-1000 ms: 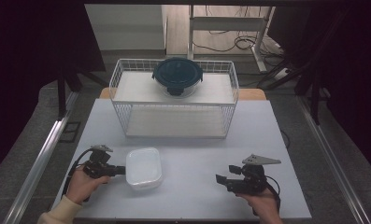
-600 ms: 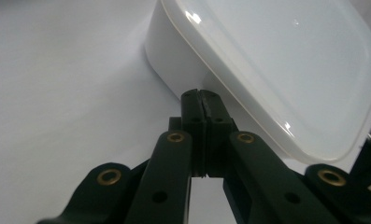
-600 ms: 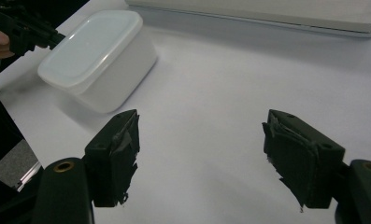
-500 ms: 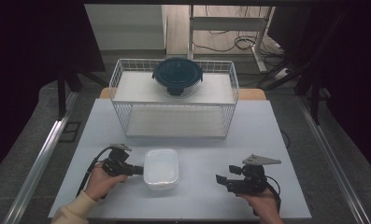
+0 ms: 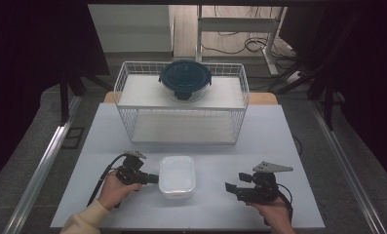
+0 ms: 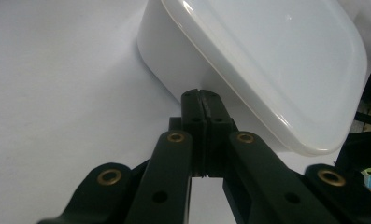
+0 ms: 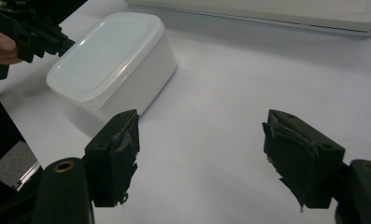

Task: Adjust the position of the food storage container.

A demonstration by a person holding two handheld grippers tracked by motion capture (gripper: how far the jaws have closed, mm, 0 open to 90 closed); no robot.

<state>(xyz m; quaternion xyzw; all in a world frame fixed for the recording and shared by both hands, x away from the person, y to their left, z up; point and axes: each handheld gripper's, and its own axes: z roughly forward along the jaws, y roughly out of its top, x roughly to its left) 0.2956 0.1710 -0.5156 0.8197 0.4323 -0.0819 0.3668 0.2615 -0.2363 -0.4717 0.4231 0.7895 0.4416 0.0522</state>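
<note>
Now the left gripper (image 5: 152, 178), jaws fully closed, is touching the white rounded plastic lidded box (image 5: 177, 176). It is probably light and slippery; gripping its side walls seems best. The right gripper (image 7: 199, 158) is resting wide open, empty.

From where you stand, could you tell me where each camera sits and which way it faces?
High view: above the person's side, facing forward and down at the table; both forearms show.
Left gripper view: on the left gripper, jaws shut against the white container.
Right gripper view: on the right gripper, jaws open.
All three share the white container.
</note>
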